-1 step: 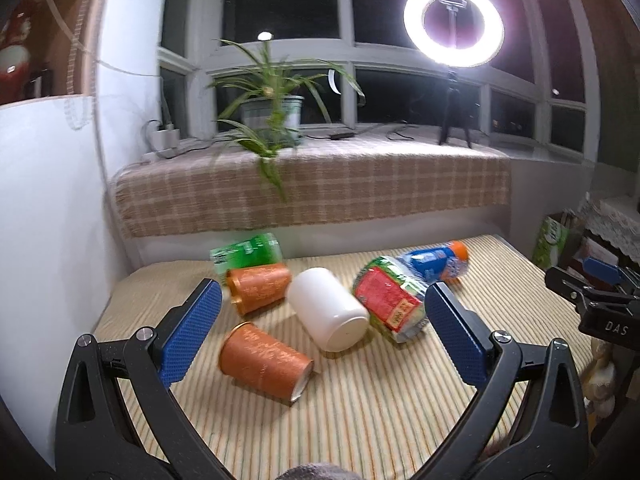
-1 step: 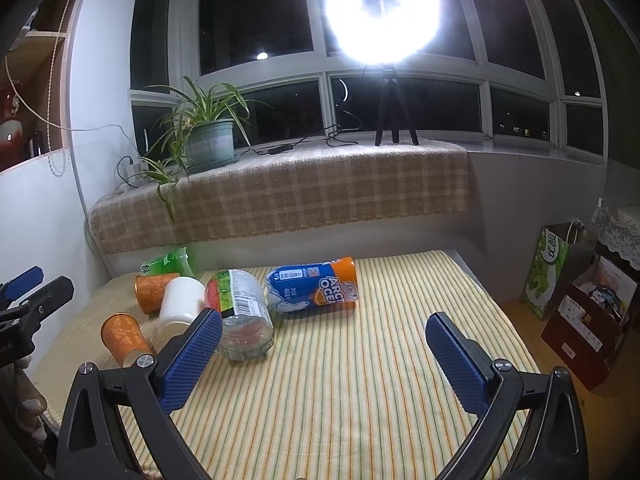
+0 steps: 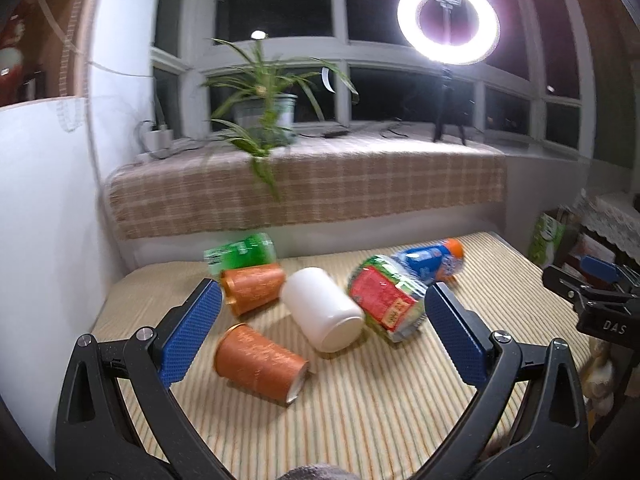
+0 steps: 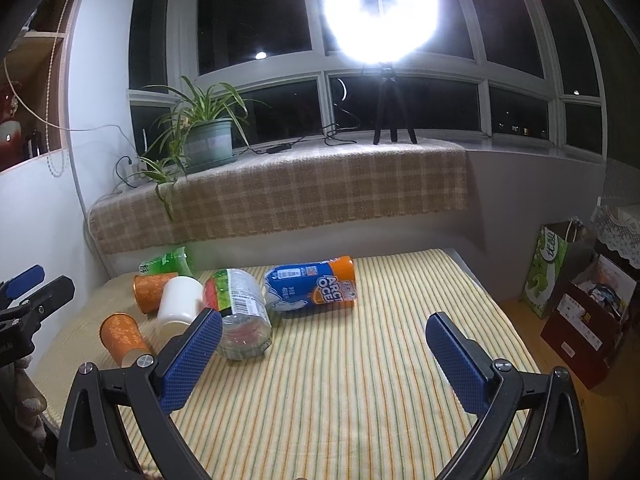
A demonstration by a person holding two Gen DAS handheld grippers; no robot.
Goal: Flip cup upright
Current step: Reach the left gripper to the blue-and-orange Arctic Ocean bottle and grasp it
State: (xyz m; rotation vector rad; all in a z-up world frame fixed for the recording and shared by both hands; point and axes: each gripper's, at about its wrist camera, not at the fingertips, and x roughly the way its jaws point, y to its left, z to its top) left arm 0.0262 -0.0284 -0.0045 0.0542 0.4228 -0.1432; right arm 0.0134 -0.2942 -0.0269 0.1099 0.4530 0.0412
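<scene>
Lowest in the left wrist view, the left gripper (image 3: 322,334) has its blue fingers (image 3: 190,336) spread wide and holding nothing, set as in the earlier frame, and the cups sit at the same places in the picture, so nothing has shifted except that the far side now looks smeared with blur. Just beyond the left finger, low and left of centre, an orange cup (image 3: 260,362) lies on its side on the striped desk (image 3: 380,408), its mouth toward the lower right. Above it, near the middle of the frame, a white cup (image 3: 324,310) also lies tipped, its end toward the camera, with a second orange cup (image 3: 254,286) beside it on the left. To the right of the white cup rests a clear bottle with a red and green label (image 3: 386,302), and past that a blue and orange bottle (image 3: 434,258); a green bottle (image 3: 240,250) lies at the back edge. In the right wrist view the right gripper (image 4: 324,356) is likewise spread and empty over the bare striped cloth, unchanged from before, with the fallen things gathered in the left half of the frame, well apart from its right finger. Farther off, a potted plant (image 4: 208,136) stands on the checked window ledge (image 4: 320,188) at upper left, and a ring light (image 4: 380,12) glares at top centre.
</scene>
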